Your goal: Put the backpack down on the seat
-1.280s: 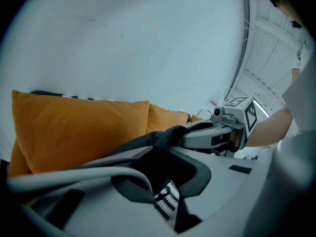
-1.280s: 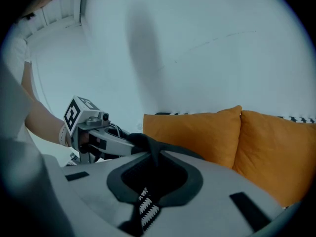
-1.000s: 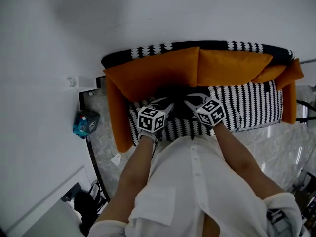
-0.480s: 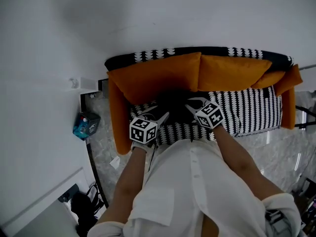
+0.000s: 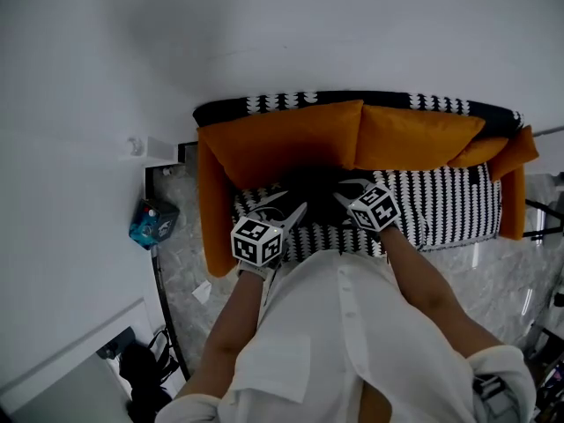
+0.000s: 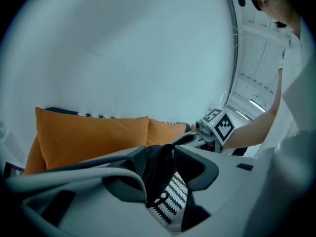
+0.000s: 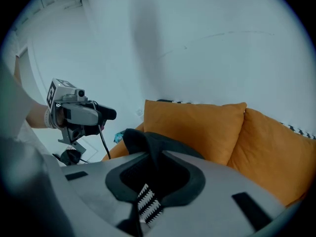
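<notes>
The left gripper (image 6: 159,151) has its jaws pressed together on a fold of black cloth of the backpack (image 5: 312,181). The right gripper (image 7: 149,154) is also pinching black cloth of the same backpack, which rises between its jaws and hangs over their tips. In the head view the two grippers point toward each other, the left one nearer to the front edge of the bench (image 5: 445,203), the right one a little deeper.

The backpack is a dark shape between them over the left half of the striped seat, close to the back edge, in front of the place where the two orange back cushions (image 5: 284,139) meet. I cannot tell if it rests on the seat. An orange side cushion (image 5: 211,214) stands at the left end of the bench. On the floor beyond this end lies a blue-green object (image 5: 146,222).
</notes>
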`<move>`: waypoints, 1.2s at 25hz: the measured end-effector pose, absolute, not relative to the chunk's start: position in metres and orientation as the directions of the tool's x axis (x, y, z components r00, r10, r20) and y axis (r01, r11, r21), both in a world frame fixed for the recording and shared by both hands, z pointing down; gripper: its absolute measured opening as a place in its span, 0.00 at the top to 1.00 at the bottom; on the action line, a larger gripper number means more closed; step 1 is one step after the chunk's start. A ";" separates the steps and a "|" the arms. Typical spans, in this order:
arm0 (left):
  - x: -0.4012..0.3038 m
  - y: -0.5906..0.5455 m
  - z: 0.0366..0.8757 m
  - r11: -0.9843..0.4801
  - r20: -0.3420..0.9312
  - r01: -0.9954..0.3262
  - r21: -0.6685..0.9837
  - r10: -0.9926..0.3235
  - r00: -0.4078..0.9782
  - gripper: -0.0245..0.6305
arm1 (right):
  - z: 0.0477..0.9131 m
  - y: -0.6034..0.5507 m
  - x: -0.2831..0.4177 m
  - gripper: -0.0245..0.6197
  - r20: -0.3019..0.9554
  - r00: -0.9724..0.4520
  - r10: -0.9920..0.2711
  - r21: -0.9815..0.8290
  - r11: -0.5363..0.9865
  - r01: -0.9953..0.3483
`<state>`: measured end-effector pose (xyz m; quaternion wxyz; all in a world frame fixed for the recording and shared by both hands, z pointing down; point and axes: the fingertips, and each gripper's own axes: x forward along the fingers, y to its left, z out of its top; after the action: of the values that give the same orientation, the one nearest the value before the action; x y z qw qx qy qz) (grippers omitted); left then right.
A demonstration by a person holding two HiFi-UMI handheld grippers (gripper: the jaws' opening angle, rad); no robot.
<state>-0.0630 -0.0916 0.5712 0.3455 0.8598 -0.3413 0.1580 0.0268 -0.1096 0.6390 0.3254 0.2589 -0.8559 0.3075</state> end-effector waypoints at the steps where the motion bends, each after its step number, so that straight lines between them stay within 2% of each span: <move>1: -0.062 -0.092 0.570 -0.531 0.503 -0.694 0.487 -0.479 0.719 0.66 | 0.639 -0.109 0.027 0.86 0.721 -0.651 -0.236 -0.359 0.677 -0.642; 7: -0.060 -0.094 0.566 -0.540 0.495 -0.686 0.488 -0.476 0.727 0.66 | 0.626 -0.106 0.022 0.71 0.746 -0.638 -0.187 -0.347 0.709 -0.614; 12: -0.060 -0.098 0.557 -0.545 0.478 -0.683 0.486 -0.489 0.730 0.66 | 0.597 -0.113 0.023 0.70 0.726 -0.654 -0.213 -0.321 0.736 -0.596; 16: -0.064 -0.103 0.542 -0.547 0.453 -0.689 0.476 -0.520 0.725 0.66 | 0.563 -0.118 0.027 0.70 0.651 -0.705 -0.282 -0.329 0.732 -0.596; 22: -0.071 -0.116 0.514 -0.547 0.408 -0.707 0.448 -0.578 0.706 0.69 | 0.519 -0.124 0.044 0.75 0.530 -0.739 -0.416 -0.325 0.706 -0.630; 27: -0.072 -0.124 0.494 -0.556 0.379 -0.713 0.426 -0.606 0.699 0.77 | 0.498 -0.125 0.052 0.88 0.464 -0.732 -0.500 -0.291 0.694 -0.659; 30: -0.068 -0.124 0.487 -0.568 0.366 -0.707 0.420 -0.607 0.705 0.82 | 0.489 -0.123 0.053 0.92 0.427 -0.743 -0.515 -0.302 0.693 -0.654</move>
<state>-0.0678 -0.1242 0.4872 0.2767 0.8809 -0.3731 0.0905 0.0529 -0.1231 0.4889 0.1564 0.3225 -0.9067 0.2222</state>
